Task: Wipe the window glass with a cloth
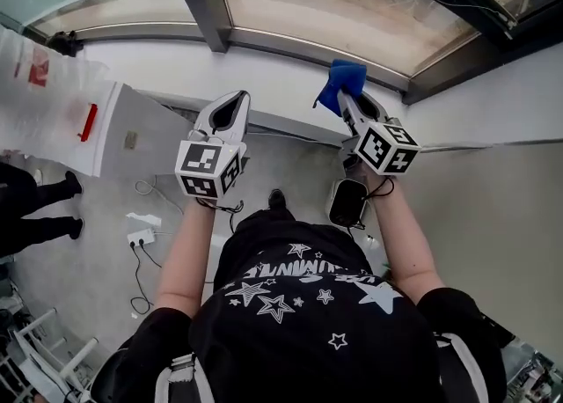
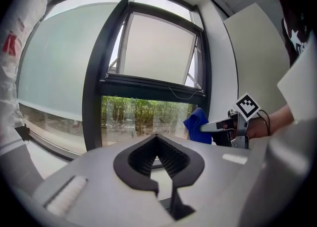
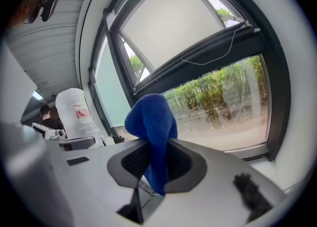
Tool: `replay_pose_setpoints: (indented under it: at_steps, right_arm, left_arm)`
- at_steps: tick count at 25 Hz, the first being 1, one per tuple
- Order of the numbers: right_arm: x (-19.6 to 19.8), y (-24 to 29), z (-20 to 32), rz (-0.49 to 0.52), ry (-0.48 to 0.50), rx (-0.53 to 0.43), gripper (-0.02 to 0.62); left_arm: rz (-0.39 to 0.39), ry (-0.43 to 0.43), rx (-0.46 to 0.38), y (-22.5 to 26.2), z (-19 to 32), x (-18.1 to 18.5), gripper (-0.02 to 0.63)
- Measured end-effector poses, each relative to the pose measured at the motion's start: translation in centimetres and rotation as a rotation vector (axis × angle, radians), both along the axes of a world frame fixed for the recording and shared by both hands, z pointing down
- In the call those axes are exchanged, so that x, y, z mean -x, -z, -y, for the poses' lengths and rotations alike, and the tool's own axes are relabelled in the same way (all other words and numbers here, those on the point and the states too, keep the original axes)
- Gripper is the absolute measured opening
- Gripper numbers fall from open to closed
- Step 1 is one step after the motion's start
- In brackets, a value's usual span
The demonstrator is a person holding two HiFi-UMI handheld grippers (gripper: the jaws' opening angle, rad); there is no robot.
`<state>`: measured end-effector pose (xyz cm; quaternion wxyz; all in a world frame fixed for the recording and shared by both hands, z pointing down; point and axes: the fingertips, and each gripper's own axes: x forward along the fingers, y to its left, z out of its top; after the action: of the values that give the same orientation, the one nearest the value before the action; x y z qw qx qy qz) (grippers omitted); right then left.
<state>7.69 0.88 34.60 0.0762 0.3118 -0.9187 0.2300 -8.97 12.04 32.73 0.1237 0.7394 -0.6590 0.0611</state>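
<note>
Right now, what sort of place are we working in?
Likely an office or workshop interior, at a dark-framed window looking onto trees; a power strip and cables lie on the grey floor.

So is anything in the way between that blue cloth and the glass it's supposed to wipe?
Nothing visible. The right gripper holds the blue cloth up in front of the window glass, with only open air between them. The left gripper sits off to the side, shut and empty.

Bright daylight through the window [image 1: 334, 5], fisheye-warped edges.
</note>
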Motion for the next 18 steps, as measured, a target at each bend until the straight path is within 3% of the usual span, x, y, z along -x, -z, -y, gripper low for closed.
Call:
replay_pose_setpoints:
  at_steps: [11,18]
  right_arm:
    - [-0.1,-1.2,1.7,-0.028,-0.019,0.023,0.074]
    - [0.0,-1.7,7.0,-0.027,-0.008,0.037,0.074]
  left_arm:
    - [-0.035,-0.031,0.034,-1.6,3.2,0.4,0.009]
    - [-0.035,-0.013,0.050,-1.6,7.8,0.4,0.009]
